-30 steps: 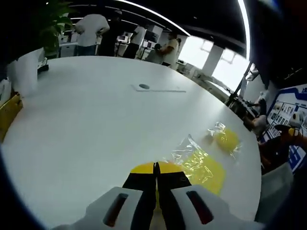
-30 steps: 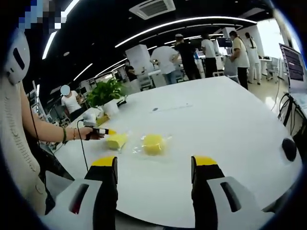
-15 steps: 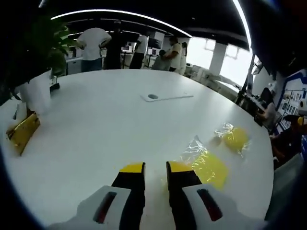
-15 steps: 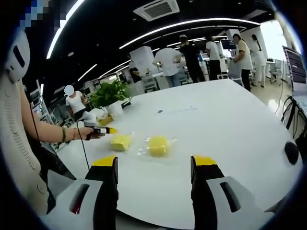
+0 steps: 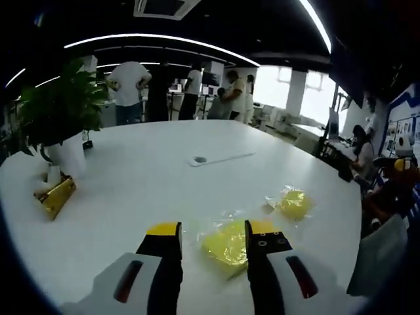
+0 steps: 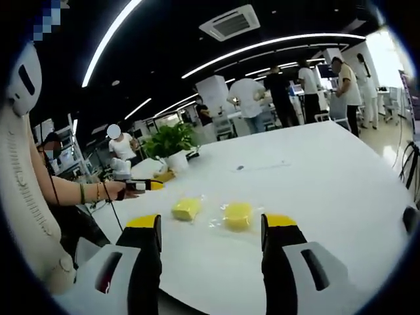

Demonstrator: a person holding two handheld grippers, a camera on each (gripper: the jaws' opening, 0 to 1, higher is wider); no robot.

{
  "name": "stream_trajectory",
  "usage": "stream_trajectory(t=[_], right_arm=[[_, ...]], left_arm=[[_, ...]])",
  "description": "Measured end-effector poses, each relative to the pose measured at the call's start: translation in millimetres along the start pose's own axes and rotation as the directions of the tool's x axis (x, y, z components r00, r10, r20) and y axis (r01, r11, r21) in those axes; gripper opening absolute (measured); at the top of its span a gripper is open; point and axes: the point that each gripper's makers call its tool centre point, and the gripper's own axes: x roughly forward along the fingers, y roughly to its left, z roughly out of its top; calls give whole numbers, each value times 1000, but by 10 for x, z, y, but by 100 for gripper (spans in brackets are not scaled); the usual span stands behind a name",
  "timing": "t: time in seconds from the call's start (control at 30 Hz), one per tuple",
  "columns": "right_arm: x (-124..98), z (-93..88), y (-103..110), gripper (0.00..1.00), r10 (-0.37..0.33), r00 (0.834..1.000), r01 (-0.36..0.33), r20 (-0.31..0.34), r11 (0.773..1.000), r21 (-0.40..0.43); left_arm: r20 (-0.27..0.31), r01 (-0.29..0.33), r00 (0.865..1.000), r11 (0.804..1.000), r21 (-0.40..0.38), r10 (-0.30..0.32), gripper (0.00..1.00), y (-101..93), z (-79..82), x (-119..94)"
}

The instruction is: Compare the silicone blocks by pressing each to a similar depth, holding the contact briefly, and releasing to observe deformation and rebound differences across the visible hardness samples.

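Observation:
Two yellow silicone blocks lie in clear wrap on the white table [image 5: 131,177]. In the left gripper view the nearer block [image 5: 226,243] sits just beyond and between the jaws of my left gripper [image 5: 213,230], which is open and holds nothing. The second block [image 5: 293,203] lies further right. In the right gripper view both blocks [image 6: 186,209] [image 6: 237,214] rest ahead of my open right gripper [image 6: 211,221], well apart from its jaws. There a hand holds the left gripper [image 6: 146,186] to the left of the blocks, not touching them.
A potted plant [image 5: 59,111] in a white pot and a small gold box [image 5: 56,195] stand at the table's left. A round cable port [image 5: 200,159] sits mid-table. Several people stand at desks behind the table [image 6: 302,72]. The person's sleeve [image 6: 26,197] fills the left of the right gripper view.
The left gripper went from shut, with its tips at the near block, to open, and has drawn back from it. The right gripper stayed open while its view shifted slightly.

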Motion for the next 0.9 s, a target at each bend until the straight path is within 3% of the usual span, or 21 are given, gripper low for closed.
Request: stream_trajectory(t=[0.1, 0.37, 0.73, 0.9], right_arm=[[-5, 24, 77, 57, 33, 999, -33, 9, 999, -10], [-52, 23, 206, 58, 107, 994, -106, 19, 994, -27], [-107, -107, 348, 64, 191, 982, -191, 0, 981, -18], [-120, -100, 356, 65, 211, 978, -211, 4, 977, -24]], left_arm=[[44, -11, 999, 1000, -20, 12, 39, -163, 52, -230], [105, -40, 994, 999, -31, 44, 47, -553, -23, -746], [180, -67, 980, 994, -89, 83, 56, -856, 11, -1208], [208, -66, 975, 996, -62, 78, 60, -993, 10, -1384]])
